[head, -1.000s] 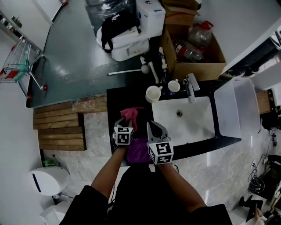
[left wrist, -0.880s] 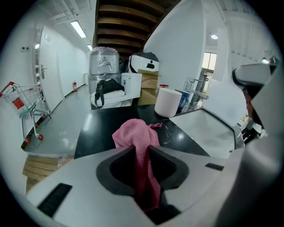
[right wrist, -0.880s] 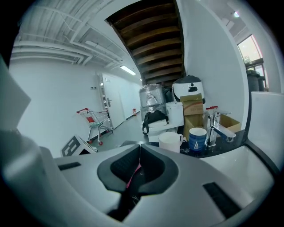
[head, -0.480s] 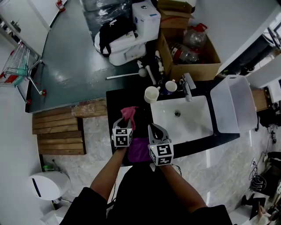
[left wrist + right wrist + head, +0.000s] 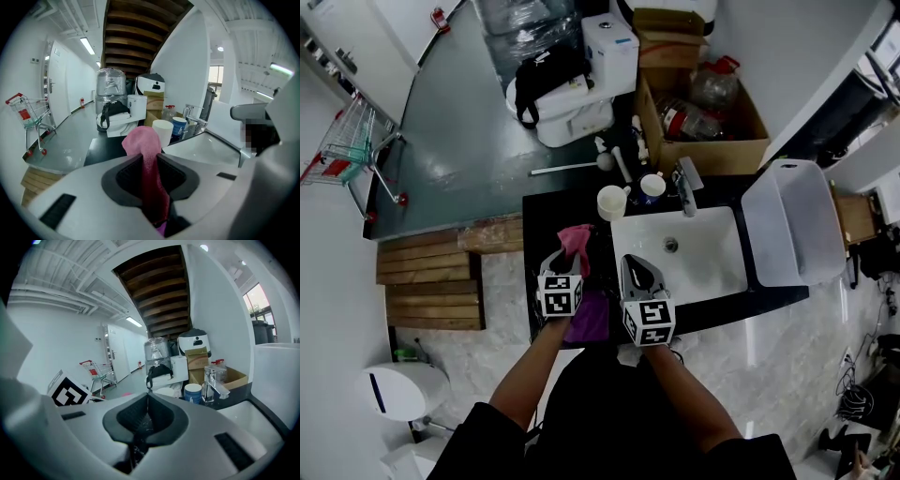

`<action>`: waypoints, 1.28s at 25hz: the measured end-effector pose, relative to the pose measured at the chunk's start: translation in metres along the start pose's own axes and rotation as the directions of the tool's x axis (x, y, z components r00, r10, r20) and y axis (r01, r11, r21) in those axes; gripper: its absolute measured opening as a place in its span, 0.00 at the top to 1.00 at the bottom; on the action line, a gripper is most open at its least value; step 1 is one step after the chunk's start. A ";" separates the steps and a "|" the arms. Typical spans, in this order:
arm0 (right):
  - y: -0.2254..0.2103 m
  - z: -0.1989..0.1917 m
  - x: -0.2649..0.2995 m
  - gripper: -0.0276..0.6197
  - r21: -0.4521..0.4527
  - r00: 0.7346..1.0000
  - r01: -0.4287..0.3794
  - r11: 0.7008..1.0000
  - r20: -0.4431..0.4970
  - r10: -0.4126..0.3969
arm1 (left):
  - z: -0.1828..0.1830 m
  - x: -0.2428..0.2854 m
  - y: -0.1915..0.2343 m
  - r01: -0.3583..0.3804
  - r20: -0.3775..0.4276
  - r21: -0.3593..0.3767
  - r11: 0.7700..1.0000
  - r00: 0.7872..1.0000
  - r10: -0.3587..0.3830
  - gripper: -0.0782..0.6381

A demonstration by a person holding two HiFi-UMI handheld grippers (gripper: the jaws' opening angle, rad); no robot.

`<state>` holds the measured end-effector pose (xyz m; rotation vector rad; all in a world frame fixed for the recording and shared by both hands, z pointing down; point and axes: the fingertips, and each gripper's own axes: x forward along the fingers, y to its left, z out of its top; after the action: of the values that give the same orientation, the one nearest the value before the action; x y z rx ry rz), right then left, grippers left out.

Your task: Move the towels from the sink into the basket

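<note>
My left gripper (image 5: 565,259) is shut on a pink towel (image 5: 576,240), held over the black counter just left of the white sink (image 5: 712,272). In the left gripper view the pink towel (image 5: 143,140) bulges out past the gripper (image 5: 150,158) and hangs down between its jaws. A purple cloth (image 5: 587,319) shows below that gripper. My right gripper (image 5: 637,266) is over the sink's near left corner, shut with nothing in it; the right gripper view shows the right gripper (image 5: 147,401) with its jaws meeting at the tips. No towel is visible in the sink basin.
A translucent white bin (image 5: 794,225) stands right of the sink. Behind the sink are a tap (image 5: 684,187), a white cup (image 5: 612,202) and a blue cup (image 5: 652,187). A cardboard box (image 5: 703,117), white appliances (image 5: 581,80) and a shopping cart (image 5: 347,141) stand beyond.
The left gripper has lifted with the pink towel still in it. The right gripper has shifted right, from the sink's left rim to over its near corner.
</note>
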<state>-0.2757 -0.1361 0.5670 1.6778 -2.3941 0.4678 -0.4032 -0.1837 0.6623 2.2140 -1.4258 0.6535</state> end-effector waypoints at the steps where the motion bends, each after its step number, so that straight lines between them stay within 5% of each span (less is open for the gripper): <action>1: -0.006 0.003 -0.004 0.93 -0.003 1.000 -0.004 1.000 0.009 0.004 | 0.003 -0.002 -0.007 -0.011 0.005 0.000 1.000 1.000 0.011 0.75; 16: -0.114 0.032 -0.073 0.93 -0.036 0.995 -0.071 0.997 0.074 0.073 | 0.045 -0.014 -0.144 -0.080 0.082 -0.028 0.996 0.993 0.082 0.76; 32: -0.219 0.060 -0.132 0.93 -0.071 0.992 -0.003 0.997 0.123 0.012 | 0.100 -0.008 -0.285 -0.043 0.205 0.029 0.999 0.978 0.036 0.75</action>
<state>-0.0225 -0.1099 0.5017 1.7154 -2.4721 0.2839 -0.1283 -0.1270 0.5495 2.3408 -1.5718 0.4764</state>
